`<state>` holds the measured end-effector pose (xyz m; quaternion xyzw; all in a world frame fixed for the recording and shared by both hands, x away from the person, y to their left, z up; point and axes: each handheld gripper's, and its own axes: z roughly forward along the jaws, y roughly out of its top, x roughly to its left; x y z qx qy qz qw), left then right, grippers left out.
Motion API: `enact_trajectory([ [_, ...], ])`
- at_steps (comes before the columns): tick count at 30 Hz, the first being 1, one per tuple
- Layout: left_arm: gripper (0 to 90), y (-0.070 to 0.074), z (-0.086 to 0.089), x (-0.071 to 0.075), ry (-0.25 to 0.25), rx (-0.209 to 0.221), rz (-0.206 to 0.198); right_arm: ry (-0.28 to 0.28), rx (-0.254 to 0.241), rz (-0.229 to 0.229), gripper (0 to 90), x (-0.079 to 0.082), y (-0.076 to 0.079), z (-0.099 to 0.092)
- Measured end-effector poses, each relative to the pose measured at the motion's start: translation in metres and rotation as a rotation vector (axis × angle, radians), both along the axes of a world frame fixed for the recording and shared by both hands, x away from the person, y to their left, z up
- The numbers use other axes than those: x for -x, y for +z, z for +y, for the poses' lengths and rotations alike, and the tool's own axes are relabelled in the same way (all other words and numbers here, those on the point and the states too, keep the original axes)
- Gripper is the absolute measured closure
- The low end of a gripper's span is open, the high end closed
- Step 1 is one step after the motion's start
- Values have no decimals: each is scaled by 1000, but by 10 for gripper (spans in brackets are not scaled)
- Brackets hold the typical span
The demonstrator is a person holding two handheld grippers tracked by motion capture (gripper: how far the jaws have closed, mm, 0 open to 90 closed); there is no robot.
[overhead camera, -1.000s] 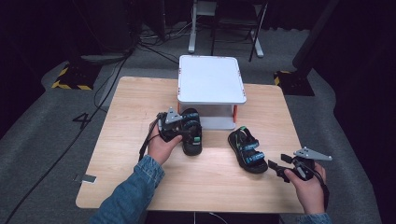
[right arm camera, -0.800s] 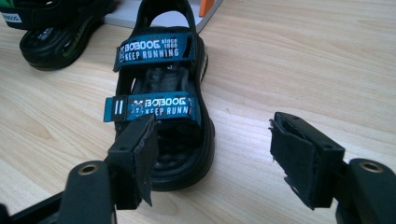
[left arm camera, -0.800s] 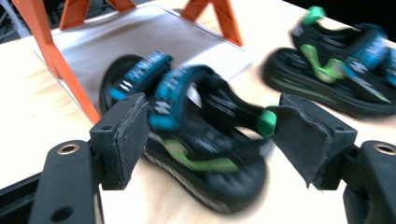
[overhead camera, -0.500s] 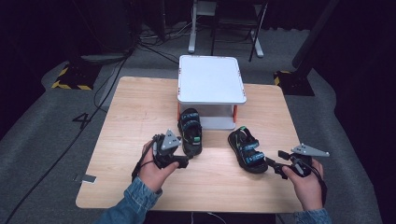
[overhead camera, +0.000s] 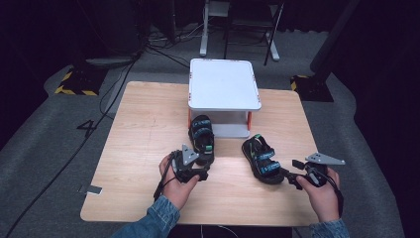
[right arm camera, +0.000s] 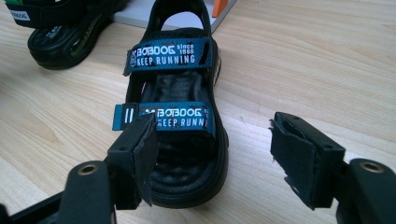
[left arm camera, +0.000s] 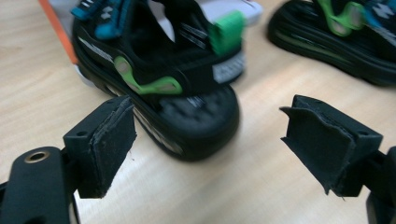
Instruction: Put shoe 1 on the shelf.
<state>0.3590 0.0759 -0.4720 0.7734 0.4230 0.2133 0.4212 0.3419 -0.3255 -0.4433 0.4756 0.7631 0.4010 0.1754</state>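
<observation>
Two black sandals with blue straps and green trim lie upright on the wooden table [overhead camera: 148,129]: the left sandal [overhead camera: 201,139] partly under the white stand [overhead camera: 223,84], the right sandal [overhead camera: 262,158] angled just beside it.

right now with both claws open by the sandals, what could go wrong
1. The left claw is open at the heel of the left sandal, whose toe sits under the white stand. A push forward could ram the sandal into the stand's base.
2. The right claw is open at the toe of the right sandal. Closing on the thick sole edge may slip or just nudge the sandal.
</observation>
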Motion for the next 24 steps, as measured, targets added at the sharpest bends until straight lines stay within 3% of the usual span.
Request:
enact_trajectory([
  [5, 201, -7, -4, -14, 37, 27, 19, 0, 4, 4, 329, 0, -2, 1],
  [6, 222, -10, -6, -20, 51, 43, 43, -3, 8, 10, 329, 0, -3, 0],
  [11, 235, -8, -10, -30, 48, 51, 65, -2, 8, 13, 329, 0, -4, 0],
  [13, 316, -7, -6, -32, 27, 59, 58, -5, 3, 13, 328, 1, -4, 0],
  [15, 486, -5, 2, -35, 0, 51, 62, -8, 6, 11, 329, 1, -4, -2],
  [17, 585, -3, 8, -40, 3, 53, 47, -11, 7, 10, 329, 2, -4, -4],
  [21, 685, 0, 13, -51, 18, 36, 15, -14, 7, 14, 328, 4, -5, -3],
  [24, 690, 2, 14, -66, 33, 65, -5, -17, 11, 17, 329, 6, -6, -4],
])
